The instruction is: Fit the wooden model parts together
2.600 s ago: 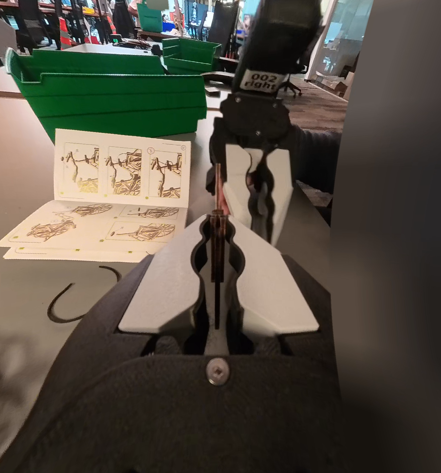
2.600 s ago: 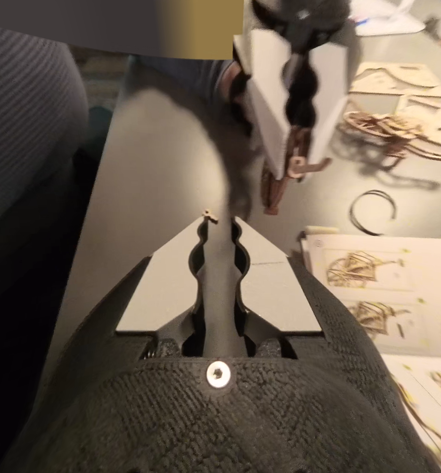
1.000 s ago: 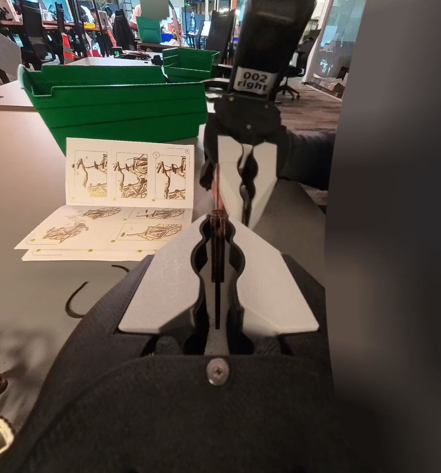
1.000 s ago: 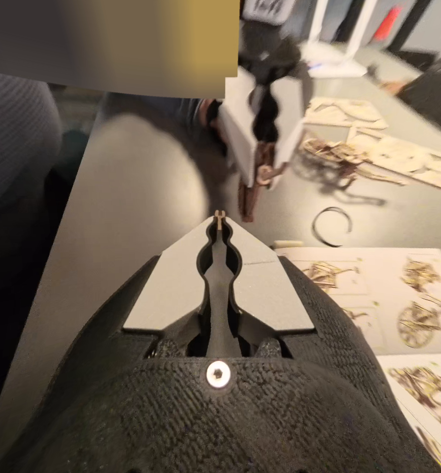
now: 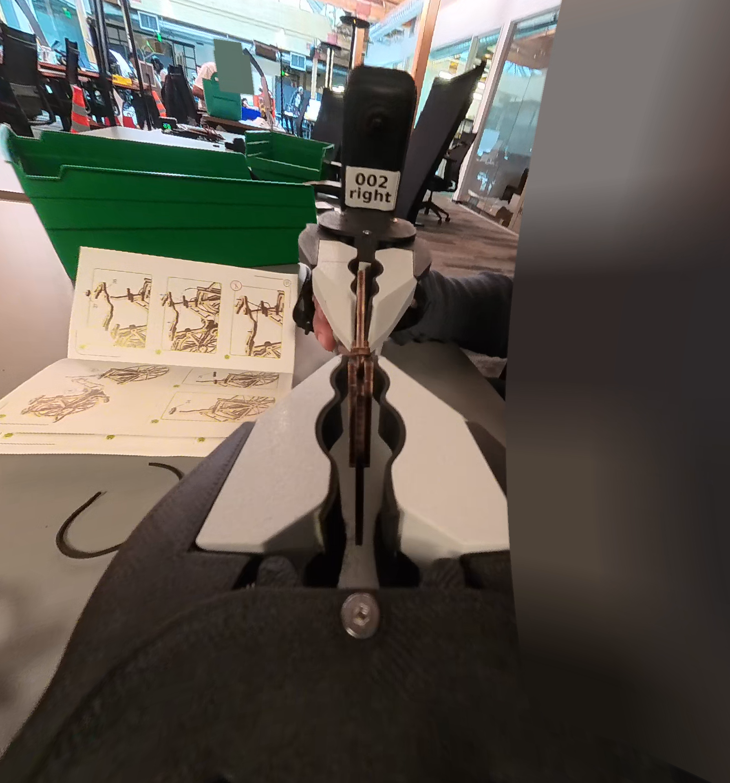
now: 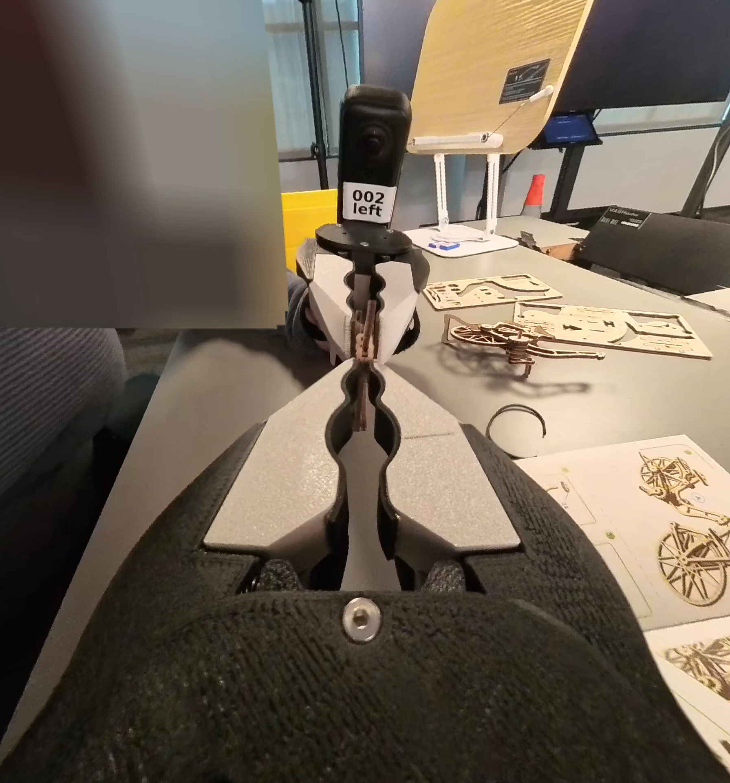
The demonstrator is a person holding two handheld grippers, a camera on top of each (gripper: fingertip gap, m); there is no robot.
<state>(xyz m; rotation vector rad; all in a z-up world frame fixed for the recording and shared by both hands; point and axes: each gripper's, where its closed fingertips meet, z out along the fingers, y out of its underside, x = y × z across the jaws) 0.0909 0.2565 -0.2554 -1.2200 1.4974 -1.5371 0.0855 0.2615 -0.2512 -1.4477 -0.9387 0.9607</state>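
- The left gripper (image 5: 359, 360) is clamped on a slim wooden assembly (image 5: 359, 406), held edge-on above the grey bench (image 5: 24, 500) near its front edge.
- Facing it tip to tip, the right gripper (image 6: 364, 365) pinches a thin wooden strip (image 6: 359, 406); the two parts meet at the fingertips.
- Each gripper carries a small white printed label (image 5: 369, 188) below its black camera.
- An illustrated instruction booklet (image 5: 176, 313) lies open before stacked green bins (image 5: 164, 212).
- A black curved band (image 6: 515, 423) lies beside the booklet.
- Farther along the bench sit a half-built wooden model (image 6: 507, 339) and laser-cut sheets (image 6: 608, 330).
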